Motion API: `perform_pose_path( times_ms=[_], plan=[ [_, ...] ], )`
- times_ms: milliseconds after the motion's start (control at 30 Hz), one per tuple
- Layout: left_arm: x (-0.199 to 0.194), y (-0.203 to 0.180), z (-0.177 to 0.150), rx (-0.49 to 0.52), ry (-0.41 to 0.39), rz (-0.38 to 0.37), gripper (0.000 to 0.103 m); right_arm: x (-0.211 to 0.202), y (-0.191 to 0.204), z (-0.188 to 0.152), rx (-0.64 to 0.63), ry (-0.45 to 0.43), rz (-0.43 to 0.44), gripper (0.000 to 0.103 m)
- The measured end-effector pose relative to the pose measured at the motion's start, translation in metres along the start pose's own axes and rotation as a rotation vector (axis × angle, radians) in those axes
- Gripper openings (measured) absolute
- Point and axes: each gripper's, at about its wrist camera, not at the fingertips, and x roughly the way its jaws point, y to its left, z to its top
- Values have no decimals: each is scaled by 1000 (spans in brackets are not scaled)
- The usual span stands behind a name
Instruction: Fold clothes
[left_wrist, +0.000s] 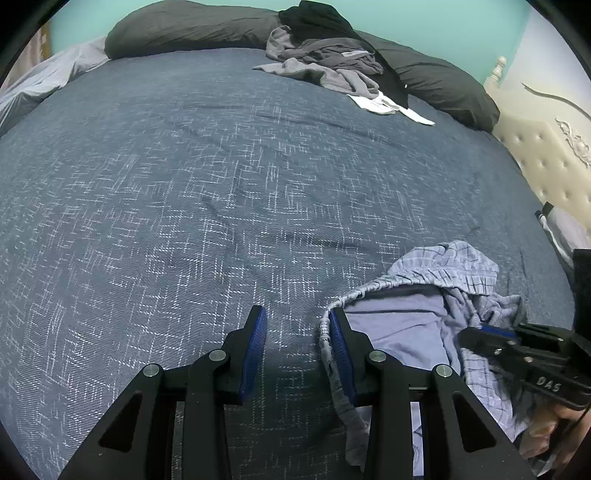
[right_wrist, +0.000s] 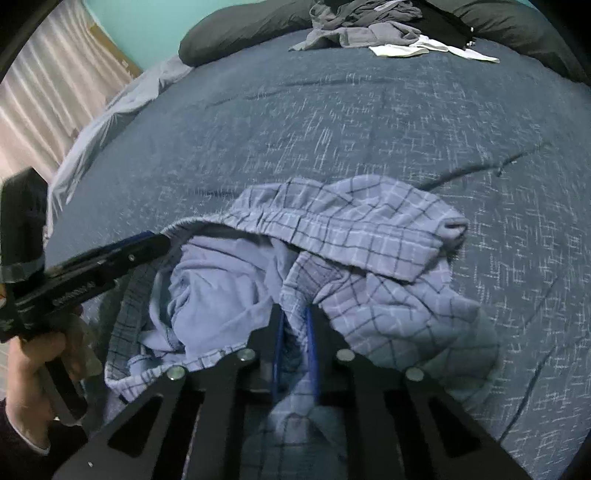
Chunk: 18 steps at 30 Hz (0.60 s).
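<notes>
- Bedroom setup: a big bed with a dark blue bedspread (left_wrist: 207, 192) flecked with white threads, a teal wall (left_wrist: 424, 18) behind it, and a cream tufted headboard (left_wrist: 535, 155) off to the right in the left wrist view.
- Two dark grey pillows (left_wrist: 184, 27) sit along the far edge, and there's a messy heap of grey and black laundry (left_wrist: 325, 55) piled against them, with a white piece (left_wrist: 384, 105) poking out in front.
- Pale curtains (right_wrist: 48, 96) and a rumpled light sheet (right_wrist: 110, 118) show on the far left in the right wrist view.
- The thing being worked on is the blue plaid shorts (right_wrist: 354, 229), crumpled on the near part of the bed, elastic waistband up, lighter inside fabric showing. Nothing else lies on them; the laundry heap is well apart.
- Left gripper (left_wrist: 297, 332) is spread apart, hanging just over the bedspread. The waistband edge drapes against the inner face of its right finger, but nothing's pinched there.
- Right gripper (right_wrist: 295, 332) is pressed together on a fold of the plaid shorts, cloth bunched between the blue pads (right_wrist: 312, 350).
- A hand (right_wrist: 33, 365) grips the left gripper's handle at the left edge of the right wrist view.
</notes>
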Motion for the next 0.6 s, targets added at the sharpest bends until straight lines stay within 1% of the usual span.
perform_pose_path(
  times_ms=[267, 367, 533, 600],
  plan=[
    [1, -4, 1, -12, -12, 11, 39, -37, -25, -5, 59, -62, 35, 8],
    [2, -7, 1, -15, -17, 13, 39, -47, -33, -8, 73, -79, 34, 8],
    [4, -13, 2, -11, -17, 19, 39, -51, -46, -15, 118, -69, 70, 8],
    [5, -14, 3, -13, -20, 26, 39, -50, -49, -17, 126, -48, 80, 9]
  ],
)
